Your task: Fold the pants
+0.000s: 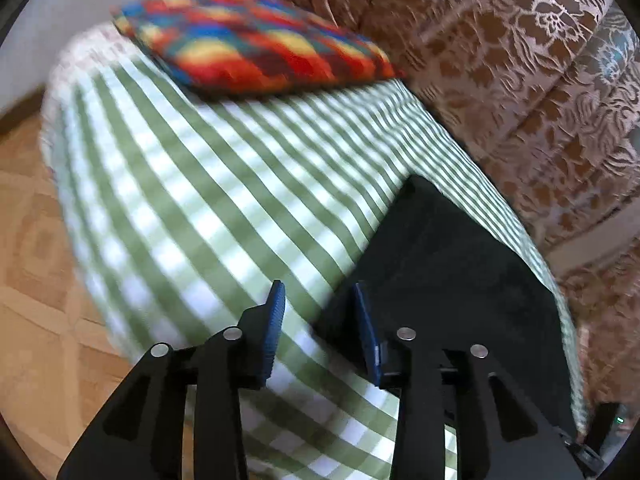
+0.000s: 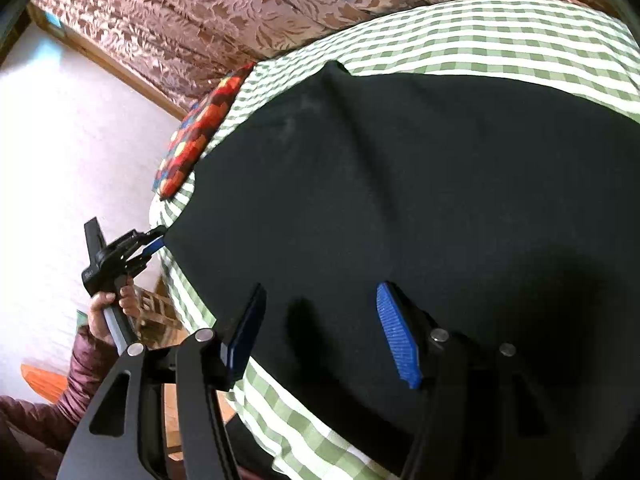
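The black pants (image 2: pixel 380 184) lie spread flat on a table with a green and white checked cloth (image 1: pixel 192 200). They cover most of the near part of the cloth, and one edge reaches close to the near rim of the table.

The right gripper (image 2: pixel 320 320) hangs just over the pants near that rim. Its two blue pads (image 2: pixel 396 336) stand wide apart, and nothing is pinched between them.

The left gripper (image 1: pixel 318 312) is at the left corner of the pants. Its jaws stand a little apart. One pad is over the checked cloth and the other is over the black corner. No cloth is pinched between them. In the right wrist view a hand (image 2: pixel 106 312) in a dark red puffy sleeve (image 2: pixel 60 392) holds this gripper at the left edge of the table.

A bright cushion (image 1: pixel 256 36) in red, blue and yellow lies at the far left end of the table. A brown flowered sofa (image 1: pixel 520 80) stands behind the table.
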